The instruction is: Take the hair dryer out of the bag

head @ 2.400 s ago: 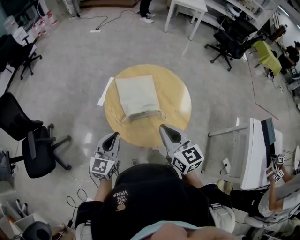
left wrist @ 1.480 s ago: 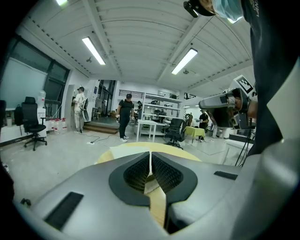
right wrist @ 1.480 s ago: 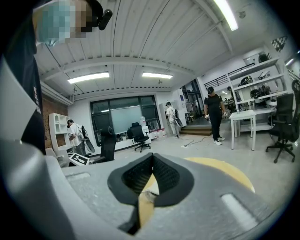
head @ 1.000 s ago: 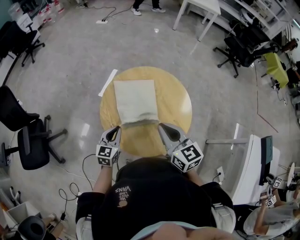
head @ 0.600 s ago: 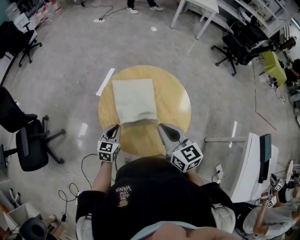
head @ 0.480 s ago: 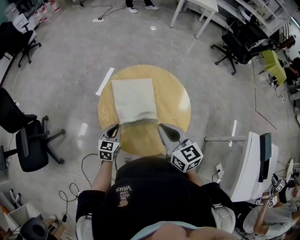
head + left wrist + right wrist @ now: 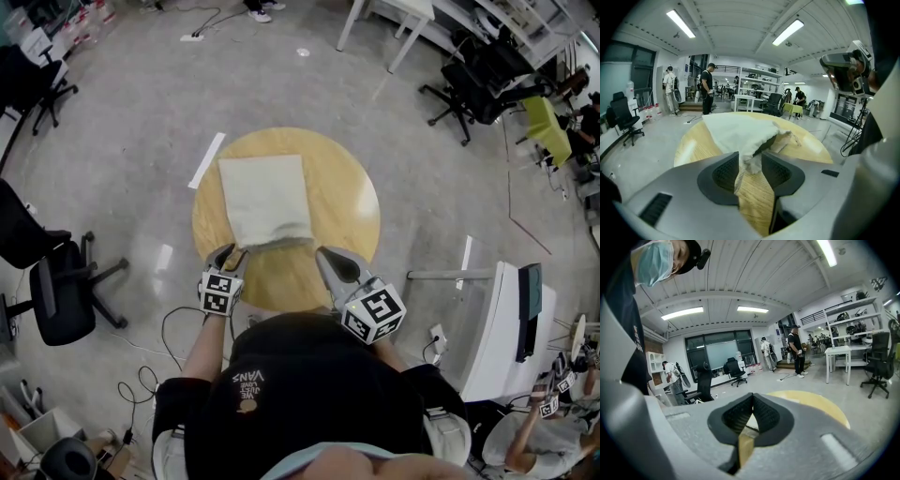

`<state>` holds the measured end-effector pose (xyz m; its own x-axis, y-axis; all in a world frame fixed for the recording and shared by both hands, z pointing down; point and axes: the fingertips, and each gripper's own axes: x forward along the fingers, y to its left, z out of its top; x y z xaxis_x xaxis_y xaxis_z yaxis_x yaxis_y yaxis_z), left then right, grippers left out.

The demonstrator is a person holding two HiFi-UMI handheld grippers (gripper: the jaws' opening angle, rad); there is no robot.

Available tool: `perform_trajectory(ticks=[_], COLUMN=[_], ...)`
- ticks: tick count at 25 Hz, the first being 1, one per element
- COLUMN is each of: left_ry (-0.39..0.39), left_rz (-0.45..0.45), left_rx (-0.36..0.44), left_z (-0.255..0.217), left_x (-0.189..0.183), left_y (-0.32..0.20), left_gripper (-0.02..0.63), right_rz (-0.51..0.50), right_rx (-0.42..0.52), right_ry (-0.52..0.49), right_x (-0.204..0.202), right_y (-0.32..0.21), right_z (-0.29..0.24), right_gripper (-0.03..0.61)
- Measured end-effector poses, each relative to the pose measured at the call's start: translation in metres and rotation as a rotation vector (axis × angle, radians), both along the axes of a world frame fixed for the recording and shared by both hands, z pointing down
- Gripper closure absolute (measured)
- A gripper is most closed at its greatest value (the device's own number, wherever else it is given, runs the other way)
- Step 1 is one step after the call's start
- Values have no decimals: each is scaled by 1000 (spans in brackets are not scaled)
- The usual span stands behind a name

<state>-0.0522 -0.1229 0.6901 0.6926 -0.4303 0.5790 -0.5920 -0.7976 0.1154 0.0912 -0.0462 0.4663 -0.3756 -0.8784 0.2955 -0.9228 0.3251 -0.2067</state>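
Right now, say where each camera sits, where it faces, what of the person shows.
Head view: on the person's head, facing steeply down at table and bag; cap, arms, left gripper, right gripper show.
Left gripper view: rides the left gripper, facing across the table; opening jaws straddle the bag's corner.
Right gripper view: rides the right gripper, facing the table's edge; shut jaws, person's torso.
Head and left gripper views share the bag.

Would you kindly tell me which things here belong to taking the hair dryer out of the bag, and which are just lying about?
Job: bag on the round table; left claw, jaws opening with the bag's edge between them; right claw, shut and empty.
Lying about: white strip on the floor; black office chair; white desk.
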Motion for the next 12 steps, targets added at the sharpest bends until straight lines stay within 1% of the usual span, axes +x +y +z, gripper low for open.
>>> perform_trajectory(ticks=[4,12], left_ry=[-70,-64], left_rz=[10,-21], left_rx=[-40,-65], left_z=[14,25], left_x=[1,9], left_y=[1,-7], left_gripper=[466,466], right_rz=[-12,-58], right_rx=[-10,-37], right_ry=[3,20], right_x=[1,-1], right_y=[-2,-5], right_z=[6,21], right_gripper=[580,580])
